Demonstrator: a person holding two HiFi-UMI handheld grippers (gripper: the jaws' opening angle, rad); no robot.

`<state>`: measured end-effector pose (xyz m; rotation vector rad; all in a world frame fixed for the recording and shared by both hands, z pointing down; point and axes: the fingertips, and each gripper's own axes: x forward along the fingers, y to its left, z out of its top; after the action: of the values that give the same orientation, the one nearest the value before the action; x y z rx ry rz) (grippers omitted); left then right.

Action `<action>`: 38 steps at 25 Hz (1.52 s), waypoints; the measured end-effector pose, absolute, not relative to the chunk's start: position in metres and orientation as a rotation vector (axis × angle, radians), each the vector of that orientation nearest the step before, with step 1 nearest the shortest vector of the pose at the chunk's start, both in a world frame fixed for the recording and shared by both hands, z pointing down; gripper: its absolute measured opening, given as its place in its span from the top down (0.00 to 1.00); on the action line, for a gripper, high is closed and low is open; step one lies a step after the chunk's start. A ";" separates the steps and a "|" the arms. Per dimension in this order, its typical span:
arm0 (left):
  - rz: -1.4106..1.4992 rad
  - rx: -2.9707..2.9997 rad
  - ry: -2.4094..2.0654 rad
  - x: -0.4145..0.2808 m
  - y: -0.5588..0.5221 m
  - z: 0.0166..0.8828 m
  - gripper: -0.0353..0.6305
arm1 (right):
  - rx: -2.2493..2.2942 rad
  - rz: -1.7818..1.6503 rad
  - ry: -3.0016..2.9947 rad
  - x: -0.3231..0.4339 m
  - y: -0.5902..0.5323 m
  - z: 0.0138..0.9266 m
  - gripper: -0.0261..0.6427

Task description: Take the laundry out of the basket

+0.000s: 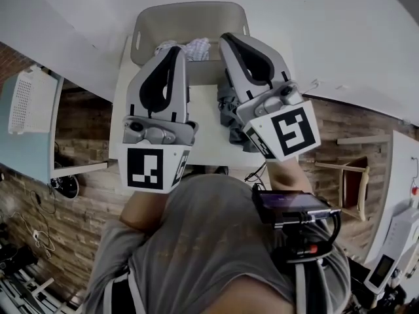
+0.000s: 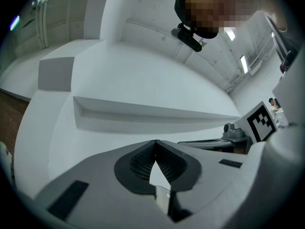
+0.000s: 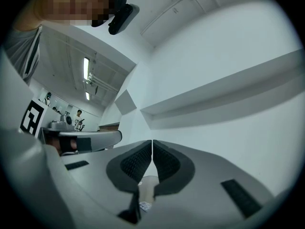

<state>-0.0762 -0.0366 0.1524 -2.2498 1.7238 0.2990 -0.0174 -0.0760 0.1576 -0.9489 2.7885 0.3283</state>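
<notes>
I hold both tongs up in front of my chest. The left tongs (image 1: 176,48) are together: in the left gripper view their ribbed black pads (image 2: 143,161) meet at the tip (image 2: 155,141), with nothing caught there. The right tongs (image 1: 226,38) are together as well; in the right gripper view their tips (image 3: 151,141) touch and hold nothing. Both point up at pale walls and ceiling rather than down at the work.

In the head view, beyond the tips, the pale grey plastic laundry basket (image 1: 147,25) with slotted handles stands at the far end of the white tabletop (image 1: 206,142). The laundry, a bunched white patterned cloth (image 1: 198,47), lies inside the basket, low against its near wall. A crumpled dark grey garment (image 1: 230,115) lies on the tabletop outside the basket, under my right tongs from this angle and partly hidden by them.

Each of the tongs carries a white cube with black square markers, the left one (image 1: 145,169) just above my grey shirt and the right one (image 1: 293,129) tilted. A black device on a bracket (image 1: 291,208) sits at my chest. A white perforated plastic panel (image 1: 26,100) is off to the left, and a wooden chair (image 1: 357,182) stands on the brick-patterned floor to the right.
</notes>
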 end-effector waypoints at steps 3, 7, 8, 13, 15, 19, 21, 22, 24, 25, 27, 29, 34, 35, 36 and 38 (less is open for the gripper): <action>0.302 -2.239 1.752 -0.084 -0.040 0.153 0.94 | -0.949 0.331 2.786 -0.019 -0.078 0.155 0.94; 0.311 -2.234 1.758 -0.086 -0.047 0.155 0.94 | -0.948 0.328 2.782 -0.020 -0.085 0.157 0.94; 0.307 -2.236 1.759 -0.086 -0.049 0.156 0.94 | -0.950 0.326 2.781 -0.020 -0.087 0.157 0.94; 0.312 -2.240 1.755 -0.091 -0.059 0.156 0.94 | -0.978 0.315 2.778 -0.024 -0.100 0.159 0.94; 0.305 -2.247 1.761 -0.094 -0.065 0.158 0.94 | -0.993 0.315 2.768 -0.026 -0.107 0.159 0.94; 0.280 -2.259 1.769 -0.097 -0.082 0.164 0.94 | -1.039 0.311 2.747 -0.025 -0.129 0.162 0.94; 0.280 -2.262 1.767 -0.101 -0.094 0.165 0.94 | -1.065 0.306 2.742 -0.026 -0.142 0.164 0.94; 0.278 -2.265 1.766 -0.104 -0.101 0.166 0.94 | -1.076 0.303 2.740 -0.027 -0.149 0.166 0.94; 0.270 -2.277 1.766 -0.108 -0.115 0.168 0.94 | -1.095 0.295 2.736 -0.028 -0.164 0.167 0.94; 0.265 -2.285 1.767 -0.109 -0.122 0.169 0.94 | -1.105 0.290 2.734 -0.028 -0.171 0.168 0.94; 0.253 -2.299 1.771 -0.113 -0.137 0.169 0.94 | -1.127 0.285 2.732 -0.030 -0.185 0.167 0.94; 0.240 -2.307 1.774 -0.118 -0.150 0.165 0.94 | -1.146 0.279 2.734 -0.033 -0.198 0.165 0.94; 0.222 -2.316 1.755 -0.129 -0.180 0.152 0.94 | -1.184 0.266 2.731 -0.038 -0.229 0.159 0.94; 0.220 -2.319 1.750 -0.130 -0.184 0.150 0.94 | -1.191 0.267 2.731 -0.039 -0.233 0.157 0.94; 0.220 -2.322 1.744 -0.132 -0.188 0.148 0.94 | -1.196 0.271 2.732 -0.041 -0.236 0.156 0.94; 0.220 -2.326 1.734 -0.133 -0.198 0.146 0.94 | -1.205 0.284 2.737 -0.043 -0.243 0.155 0.94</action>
<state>-0.1332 -0.1976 0.1463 -2.3260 1.7339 0.2199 -0.0433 -0.2426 0.1549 -1.2054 2.7368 0.2841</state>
